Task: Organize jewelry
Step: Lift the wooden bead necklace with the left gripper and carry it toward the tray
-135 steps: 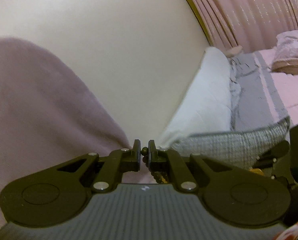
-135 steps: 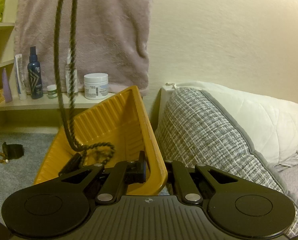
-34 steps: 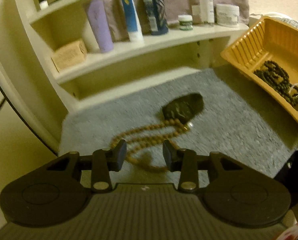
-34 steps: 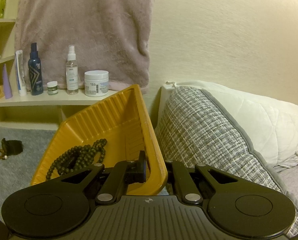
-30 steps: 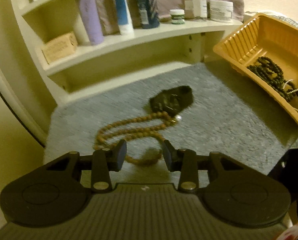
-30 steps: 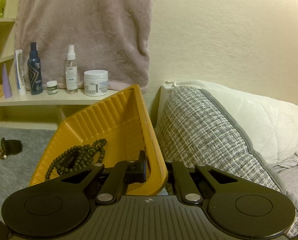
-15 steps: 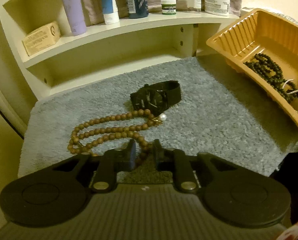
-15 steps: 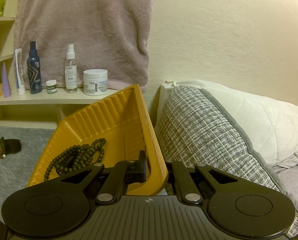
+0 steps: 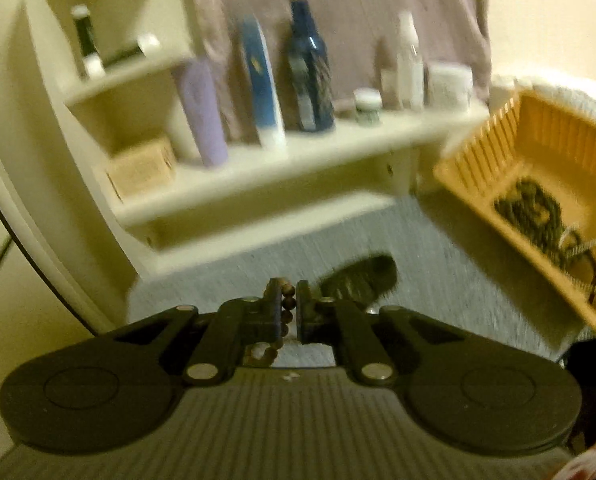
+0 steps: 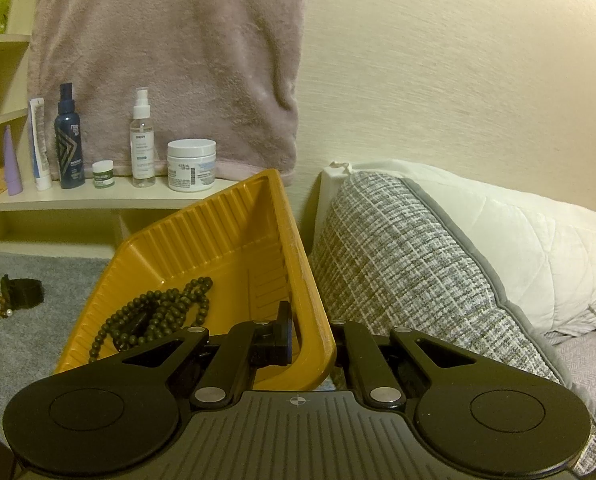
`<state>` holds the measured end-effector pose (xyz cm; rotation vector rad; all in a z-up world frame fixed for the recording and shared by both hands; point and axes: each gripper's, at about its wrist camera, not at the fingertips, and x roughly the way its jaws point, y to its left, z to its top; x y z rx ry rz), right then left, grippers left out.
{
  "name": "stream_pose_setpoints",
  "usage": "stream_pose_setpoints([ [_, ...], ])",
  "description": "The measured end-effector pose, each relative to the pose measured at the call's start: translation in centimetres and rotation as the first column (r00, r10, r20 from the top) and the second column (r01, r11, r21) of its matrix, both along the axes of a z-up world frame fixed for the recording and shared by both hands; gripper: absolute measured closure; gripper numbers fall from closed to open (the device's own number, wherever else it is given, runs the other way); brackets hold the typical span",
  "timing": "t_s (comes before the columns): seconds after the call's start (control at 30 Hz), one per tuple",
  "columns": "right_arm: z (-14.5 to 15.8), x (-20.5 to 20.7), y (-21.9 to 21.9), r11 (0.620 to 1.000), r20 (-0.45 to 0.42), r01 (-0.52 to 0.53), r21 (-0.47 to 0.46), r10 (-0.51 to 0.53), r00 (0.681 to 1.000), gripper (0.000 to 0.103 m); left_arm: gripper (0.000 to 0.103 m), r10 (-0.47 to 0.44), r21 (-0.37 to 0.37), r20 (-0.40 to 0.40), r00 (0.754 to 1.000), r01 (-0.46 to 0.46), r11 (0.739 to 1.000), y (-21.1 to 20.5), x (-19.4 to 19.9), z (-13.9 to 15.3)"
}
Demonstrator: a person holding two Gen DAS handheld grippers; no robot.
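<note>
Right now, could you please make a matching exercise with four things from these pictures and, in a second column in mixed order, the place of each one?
Things:
1. brown beads
2. dark beads
3. watch
4. white jar

Places:
A. on the shelf
B. on the grey rug
C. between the left gripper's fingers
D. in the yellow tray, whose rim the right gripper clamps

Pairs: 1-C, 2-D, 3-B, 4-A
</note>
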<state>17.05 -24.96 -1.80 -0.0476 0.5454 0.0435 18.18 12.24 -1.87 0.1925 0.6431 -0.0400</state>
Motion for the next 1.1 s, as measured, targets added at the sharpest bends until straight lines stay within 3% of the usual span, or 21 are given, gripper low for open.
stream_pose_setpoints([
  [0.5,0.1,0.0,0.2,1.0,0.002,-0.002,0.002,0.002,1.0,0.097,0.097,-0.001,-0.003,0.205,0.979,0.001,1.0,2.3,-0.5,9.6],
  [1.1,0.3,0.0,0.4,1.0,0.008,-0.005,0.007,0.005,1.0,0.097,0.097,-0.174,-0.017,0.258,0.95,0.185,0.983,-1.8,0.1,13.9],
])
